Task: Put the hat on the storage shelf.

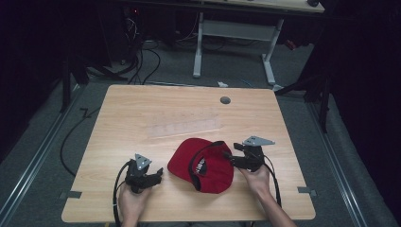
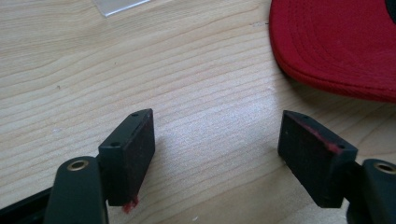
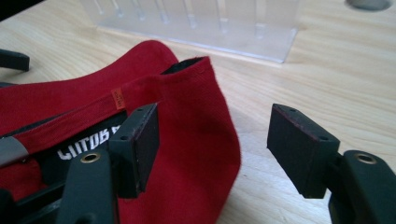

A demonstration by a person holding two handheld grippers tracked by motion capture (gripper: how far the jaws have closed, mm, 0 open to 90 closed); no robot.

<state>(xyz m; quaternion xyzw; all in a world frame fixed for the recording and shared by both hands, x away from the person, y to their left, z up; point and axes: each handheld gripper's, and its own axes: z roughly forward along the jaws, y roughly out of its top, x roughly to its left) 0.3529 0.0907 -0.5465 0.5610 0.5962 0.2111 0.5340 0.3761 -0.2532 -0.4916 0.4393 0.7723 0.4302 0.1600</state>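
— Where does the red cap (image 1: 202, 164) lie?

— On the worktop (image 1: 142, 118), near its front edge, between the two claws and lying upside down with its dark lining showing. The right claw (image 1: 235, 160) is the nearer one: in the right gripper view one of its jaws sits over the cap's edge and the other over bare wood, so the red fabric runs into the gap from the side.

— Has it gripped?

— No, its jaws stand wide apart. The left claw (image 1: 158, 173) is also spread, holding nothing, with the cap's rounded edge just ahead and off to one side (bare wood lies between its jaws).

— Anything in the way?

— I'd judge not. A clear plastic rack (image 1: 184, 126) lies beyond the cap, apart from it, and a grey grommet (image 1: 225, 100) farther back.
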